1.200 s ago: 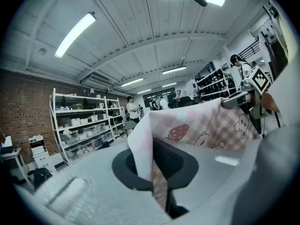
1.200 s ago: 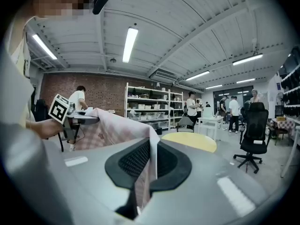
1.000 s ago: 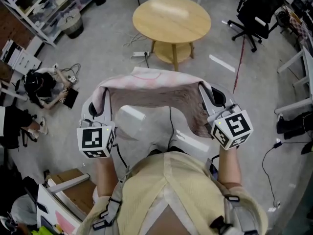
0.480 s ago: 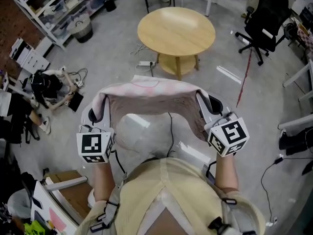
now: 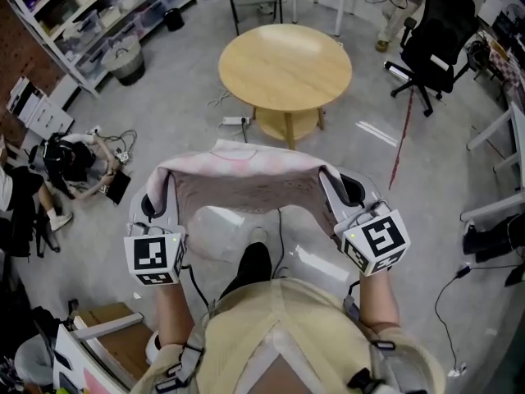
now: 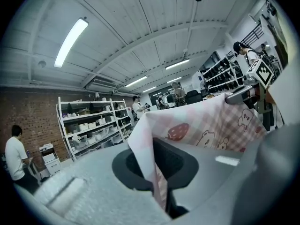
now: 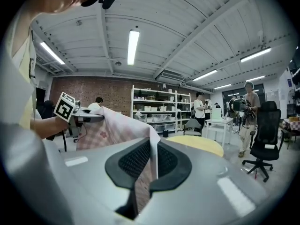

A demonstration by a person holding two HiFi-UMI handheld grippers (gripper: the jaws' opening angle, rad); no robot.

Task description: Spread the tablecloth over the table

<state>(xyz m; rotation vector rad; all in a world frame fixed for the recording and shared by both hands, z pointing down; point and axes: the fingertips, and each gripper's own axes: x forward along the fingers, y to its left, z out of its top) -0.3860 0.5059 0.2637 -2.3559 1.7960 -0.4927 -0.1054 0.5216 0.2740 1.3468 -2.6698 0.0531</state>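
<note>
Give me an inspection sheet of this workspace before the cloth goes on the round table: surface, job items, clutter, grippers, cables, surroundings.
Surface: round wooden table, top bare.
Job's things: pink checked tablecloth, held up and stretched between the two grippers, short of the table and not touching it.
Clutter: black bag with loose items on the floor at left; cardboard box beside the person.
Grippers: left gripper shut on one end of the tablecloth; right gripper shut on the other end.
Cables: power strip with its lead on the floor by the table's base; black cable on the floor at right.
Surroundings: shelving, office chair.
</note>
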